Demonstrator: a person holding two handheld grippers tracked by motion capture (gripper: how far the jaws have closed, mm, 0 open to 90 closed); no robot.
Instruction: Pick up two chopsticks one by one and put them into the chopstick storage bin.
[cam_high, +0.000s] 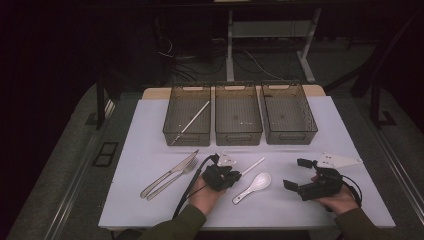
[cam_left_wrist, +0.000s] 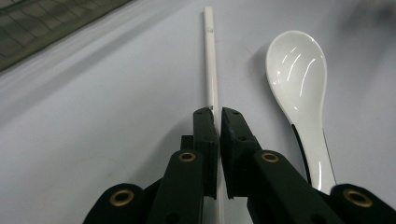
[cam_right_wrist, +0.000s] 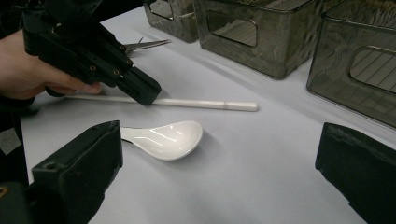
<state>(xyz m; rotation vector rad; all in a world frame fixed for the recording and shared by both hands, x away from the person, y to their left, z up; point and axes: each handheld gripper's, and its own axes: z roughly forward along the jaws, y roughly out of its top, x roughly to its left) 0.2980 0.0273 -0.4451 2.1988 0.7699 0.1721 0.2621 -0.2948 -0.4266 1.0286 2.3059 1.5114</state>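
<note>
A white chopstick (cam_left_wrist: 211, 60) lies flat on the white table, and my left gripper (cam_left_wrist: 218, 114) is shut on its near half, the pads pressing both sides. From above, the left gripper (cam_high: 235, 176) sits at the table's front centre with the chopstick (cam_high: 252, 166) sticking out to the upper right. A white ceramic spoon (cam_left_wrist: 296, 70) lies just right of it, bowl away from me (cam_high: 256, 184). My right gripper (cam_high: 297, 174) stands open at the front right with nothing between its fingers. In the right gripper view (cam_right_wrist: 224, 154) it faces the spoon (cam_right_wrist: 168, 137), chopstick (cam_right_wrist: 205, 103) and left gripper (cam_right_wrist: 140, 91).
Three dark see-through bins stand in a row at the back: left (cam_high: 186, 138), middle (cam_high: 238, 138), right (cam_high: 292, 137). A second white chopstick (cam_high: 192, 121) lies in the left bin. A metal knife and fork (cam_high: 170, 175) lie side by side left of my left hand.
</note>
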